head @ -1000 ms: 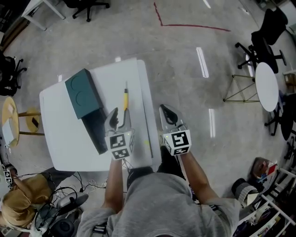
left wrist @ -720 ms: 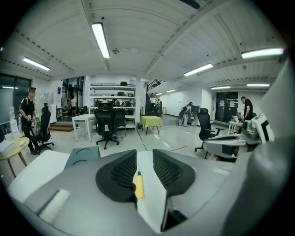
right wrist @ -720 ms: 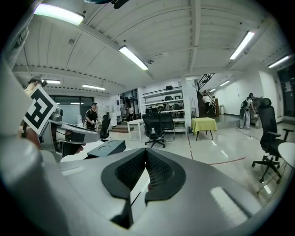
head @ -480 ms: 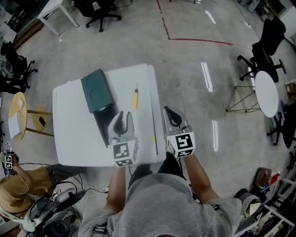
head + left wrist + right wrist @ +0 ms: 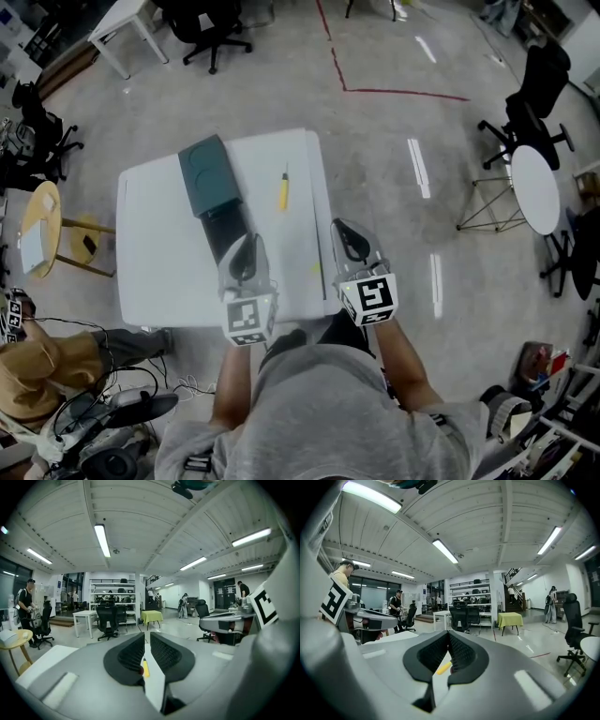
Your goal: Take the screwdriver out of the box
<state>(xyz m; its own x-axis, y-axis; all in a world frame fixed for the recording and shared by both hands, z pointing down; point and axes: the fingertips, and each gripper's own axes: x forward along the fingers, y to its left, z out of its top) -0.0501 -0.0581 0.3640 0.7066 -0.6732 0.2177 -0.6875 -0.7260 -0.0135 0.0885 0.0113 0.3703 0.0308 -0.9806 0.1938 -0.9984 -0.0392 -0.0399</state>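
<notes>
Over table (image 5: 169,244), empty left tool (image 5: 249,246) just closing, jaws barely apart

Entry: both claws, drawn back.
My left claw (image 5: 247,249) and right claw (image 5: 345,234) have lifted and pulled back to the desk's (image 5: 159,253) near edge, leaving the screwdriver (image 5: 283,190) farther ahead; my left jaws have just been closing to a slit, with nothing between them.
</notes>
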